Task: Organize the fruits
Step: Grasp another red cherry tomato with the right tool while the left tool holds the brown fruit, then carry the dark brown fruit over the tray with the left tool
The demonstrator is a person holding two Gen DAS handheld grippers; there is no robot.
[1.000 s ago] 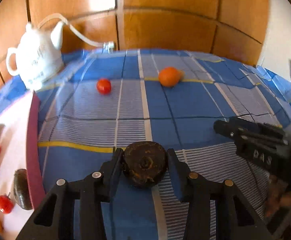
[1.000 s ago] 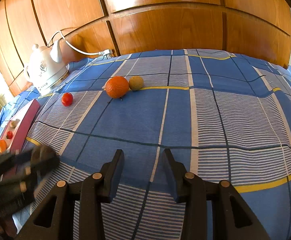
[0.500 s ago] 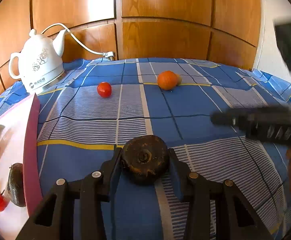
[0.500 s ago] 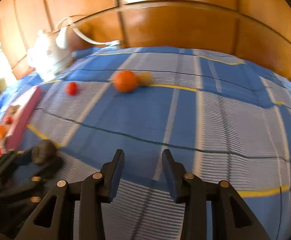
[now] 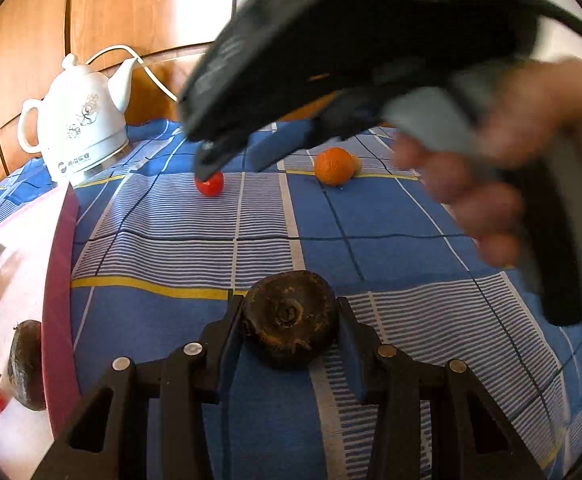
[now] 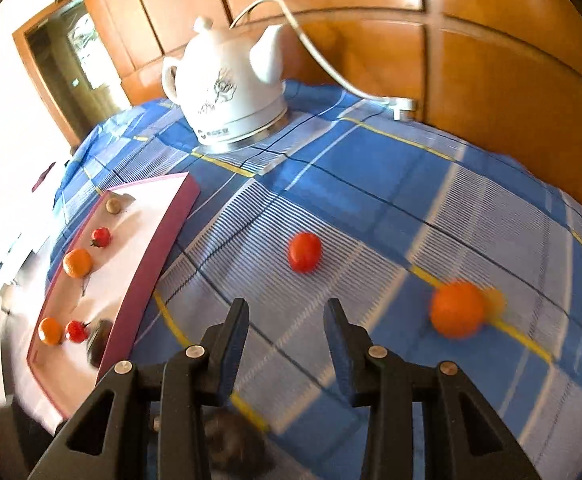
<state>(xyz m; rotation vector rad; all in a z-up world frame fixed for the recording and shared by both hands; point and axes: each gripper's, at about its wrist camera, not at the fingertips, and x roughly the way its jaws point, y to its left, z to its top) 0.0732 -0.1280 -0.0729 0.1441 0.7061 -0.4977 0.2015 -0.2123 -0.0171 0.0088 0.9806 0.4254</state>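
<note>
My left gripper (image 5: 291,334) is shut on a dark brown round fruit (image 5: 291,318), low over the blue checked cloth near the tray. A person's hand carries my right gripper (image 6: 287,334), blurred in the left wrist view, across the cloth. Its jaws stand apart with nothing between them, and its tips hover by a red tomato (image 6: 304,252) (image 5: 211,185). Right of the tomato lies an orange (image 6: 457,311) (image 5: 333,166) with a small yellowish fruit (image 5: 356,164) touching it. The held fruit (image 6: 231,446) shows blurred at the bottom of the right wrist view.
A white tray with a maroon rim (image 6: 159,252) (image 5: 57,280) lies at the left. It holds small tomatoes, oranges, a small brown fruit and a dark fruit (image 6: 99,343). A white electric kettle (image 6: 229,84) (image 5: 79,120) with its cord stands at the back by the wooden wall.
The right gripper swept leftward from the table's right side to above the tomato and rolled, so its view now faces the kettle and tray. The left gripper kept still with its fruit.
</note>
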